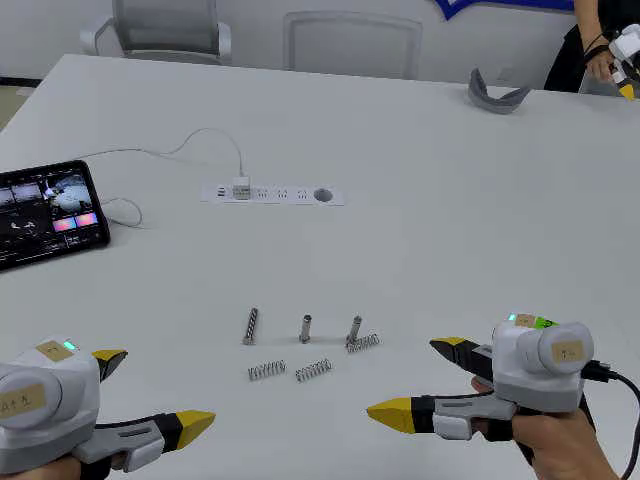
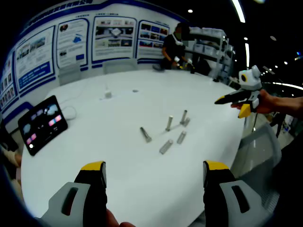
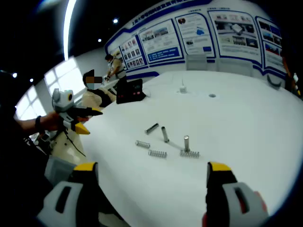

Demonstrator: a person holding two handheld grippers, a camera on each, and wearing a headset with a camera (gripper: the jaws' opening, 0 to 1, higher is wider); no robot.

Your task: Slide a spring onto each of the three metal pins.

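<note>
Three small metal pins stand in a row on the white table: the left pin (image 1: 250, 326) leans or lies over, while the middle pin (image 1: 306, 327) and right pin (image 1: 354, 328) are upright. Three springs lie loose: two (image 1: 266, 370) (image 1: 313, 370) in front of the pins, and one (image 1: 362, 343) against the right pin's base. My left gripper (image 1: 152, 390) hovers open at the near left, well short of the parts. My right gripper (image 1: 420, 378) is open at the near right. Both gripper views show wide empty jaws, left gripper (image 2: 155, 166) and right gripper (image 3: 151, 166), with the pins (image 2: 168, 123) (image 3: 164, 134) ahead.
A tablet (image 1: 45, 212) with a lit screen lies at the left edge. A white power strip (image 1: 272, 193) with a plugged cable sits mid-table. A grey curved object (image 1: 497, 95) rests far right, near a person's hands (image 1: 605, 55). Chairs (image 1: 165, 30) stand behind the table.
</note>
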